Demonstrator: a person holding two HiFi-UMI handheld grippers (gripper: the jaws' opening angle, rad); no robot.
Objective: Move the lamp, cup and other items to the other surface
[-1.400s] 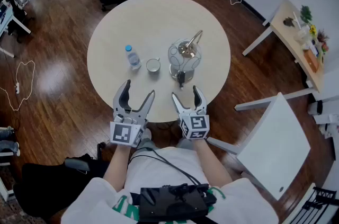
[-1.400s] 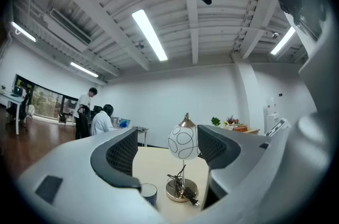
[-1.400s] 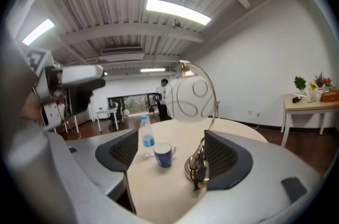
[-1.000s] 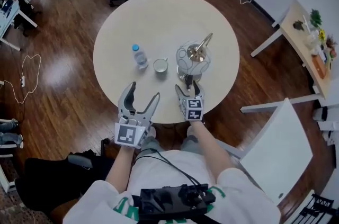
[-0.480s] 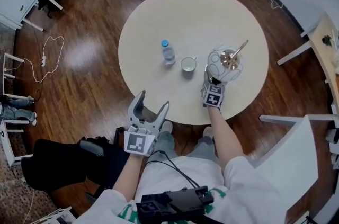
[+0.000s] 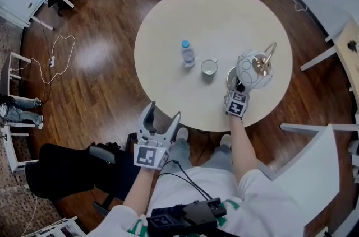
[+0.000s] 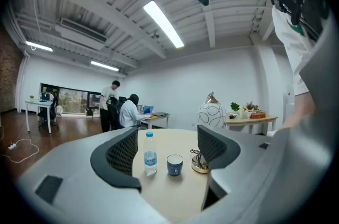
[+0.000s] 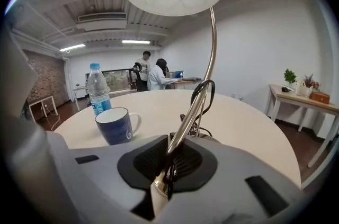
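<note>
The left gripper point(image 7: 167, 136) was seen across the lower frame with its jaws held apart, nothing gripped by them. Through the gap, farther off on a round pale table point(image 7: 169, 194), a water bottle point(image 7: 150, 153) and a dark blue cup point(image 7: 175, 164) were seen standing upright just beside each other. Right of the cup, a lamp point(image 7: 212, 114) with a patterned white shade was partly covered by the right jaw. At centre left, two people point(image 7: 121, 110) were seen at a distant desk.
</note>
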